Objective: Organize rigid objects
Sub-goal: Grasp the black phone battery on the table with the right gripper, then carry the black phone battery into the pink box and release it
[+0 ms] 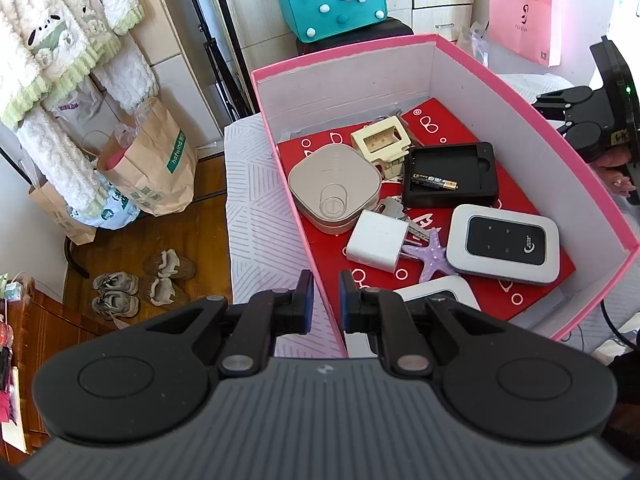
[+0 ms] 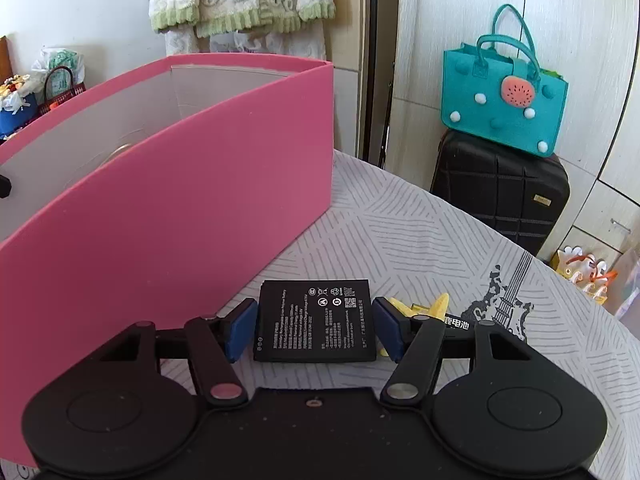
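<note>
Battery (image 2: 316, 322) sits between your right gripper's (image 2: 316, 330) open jaws, ungripped; closing off-centre could skid it. Left gripper (image 1: 326, 300) is nearly closed, pinching the box (image 1: 520, 108) wall.

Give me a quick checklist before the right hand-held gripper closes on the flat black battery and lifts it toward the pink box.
1. Battery lies between the fingers of the right hand-held gripper: ok.
2. Pads pressing on the battery: not ok, a gap shows beside the left pad; contact at the right pad cannot tell.
3. Yellow clip beside the right finger stays out of the grip: cannot tell, it lies very close.
4. Pink box open on top: ok.
5. Free spot on the red floor of the box: ok, toward the far corner.
6. Left hand-held gripper steadying the box's near wall: ok, jaws astride the rim.
</note>
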### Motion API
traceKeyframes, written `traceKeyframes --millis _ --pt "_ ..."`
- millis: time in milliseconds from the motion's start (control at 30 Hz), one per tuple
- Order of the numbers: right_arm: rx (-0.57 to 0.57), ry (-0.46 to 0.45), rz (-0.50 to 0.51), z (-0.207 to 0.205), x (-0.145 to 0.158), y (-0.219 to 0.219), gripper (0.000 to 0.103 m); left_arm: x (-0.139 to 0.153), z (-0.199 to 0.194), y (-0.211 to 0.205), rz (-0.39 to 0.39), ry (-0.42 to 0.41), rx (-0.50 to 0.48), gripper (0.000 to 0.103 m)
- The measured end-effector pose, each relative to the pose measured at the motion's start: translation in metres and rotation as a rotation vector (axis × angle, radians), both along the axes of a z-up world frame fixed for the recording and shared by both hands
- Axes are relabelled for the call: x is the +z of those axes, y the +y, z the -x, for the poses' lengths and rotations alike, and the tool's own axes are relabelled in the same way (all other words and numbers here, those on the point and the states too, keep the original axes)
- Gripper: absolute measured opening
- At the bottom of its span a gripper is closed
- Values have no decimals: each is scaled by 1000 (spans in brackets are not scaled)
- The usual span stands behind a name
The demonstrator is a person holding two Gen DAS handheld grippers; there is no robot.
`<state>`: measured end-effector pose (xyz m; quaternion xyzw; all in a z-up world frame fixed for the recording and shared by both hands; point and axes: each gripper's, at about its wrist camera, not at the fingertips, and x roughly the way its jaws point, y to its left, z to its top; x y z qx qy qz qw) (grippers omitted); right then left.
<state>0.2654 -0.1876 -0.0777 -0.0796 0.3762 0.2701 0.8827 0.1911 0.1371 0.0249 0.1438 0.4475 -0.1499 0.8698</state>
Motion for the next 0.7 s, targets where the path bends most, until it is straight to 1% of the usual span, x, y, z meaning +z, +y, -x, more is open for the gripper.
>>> traceKeyframes --millis 133,167,200,300,533,700 --pt "-17 -2 16 0 1 1 67 -1 0 0 1 -3 0 12" --pt "-39 -16 25 2 3 2 67 -1 0 0 2 -2 0 12" --pt "-61 -49 33 7 7 2 67 -1 1 0 5 -2 1 12" --pt "-82 -120 54 14 20 1 67 -1 1 0 10 -2 3 12" --pt "-121 -195 -5 24 54 -12 67 0 2 1 11 -4 2 12" --pt "-69 -282 -54 40 91 -6 67 1 2 3 15 -3 3 12"
